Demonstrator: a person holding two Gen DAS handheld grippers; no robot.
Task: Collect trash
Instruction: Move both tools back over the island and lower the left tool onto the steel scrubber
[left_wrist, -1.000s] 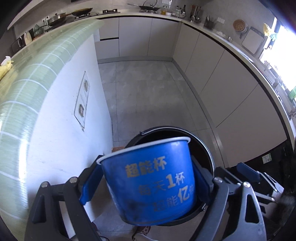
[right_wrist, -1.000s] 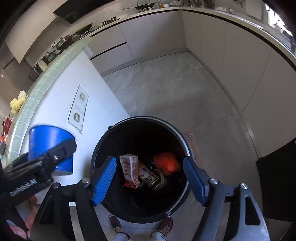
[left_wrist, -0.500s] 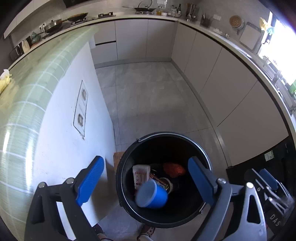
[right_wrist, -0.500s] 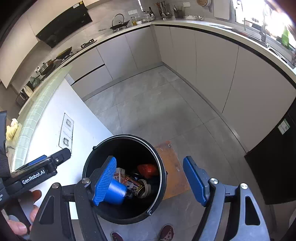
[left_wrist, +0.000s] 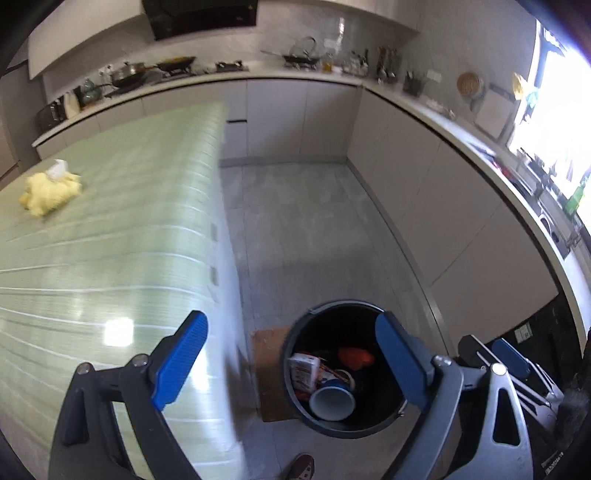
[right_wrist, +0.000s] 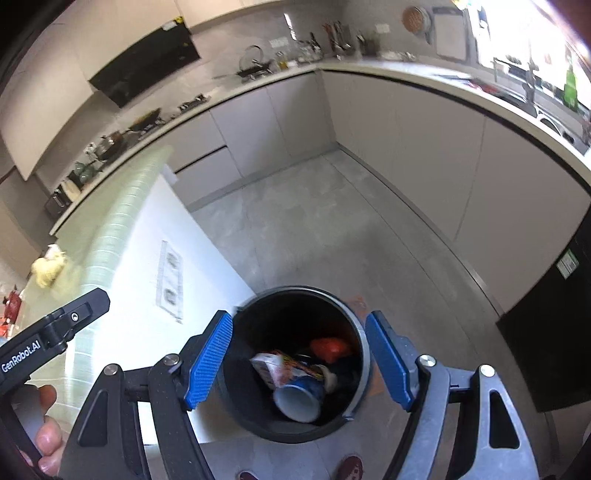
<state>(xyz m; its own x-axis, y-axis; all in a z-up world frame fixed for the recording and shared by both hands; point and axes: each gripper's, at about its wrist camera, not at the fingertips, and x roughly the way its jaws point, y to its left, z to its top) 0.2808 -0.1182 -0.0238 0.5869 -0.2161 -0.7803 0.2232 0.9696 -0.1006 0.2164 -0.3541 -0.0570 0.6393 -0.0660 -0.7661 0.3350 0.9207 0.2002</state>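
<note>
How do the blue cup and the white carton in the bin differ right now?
Colour: the blue cup is blue outside with a pale interior; the white carton is white with red print.
Shape: the cup is round with an open mouth; the carton is boxy.
Pose: the cup lies tipped, its mouth facing up toward the cameras, nearest the viewer; the carton leans beside and above it in the left wrist view.
Shared: both sit inside the black trash bin, held by neither tool.

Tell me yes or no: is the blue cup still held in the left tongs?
No, the blue cup lies on its side inside the black bin, and the left tongs stand open with nothing between them.
</note>
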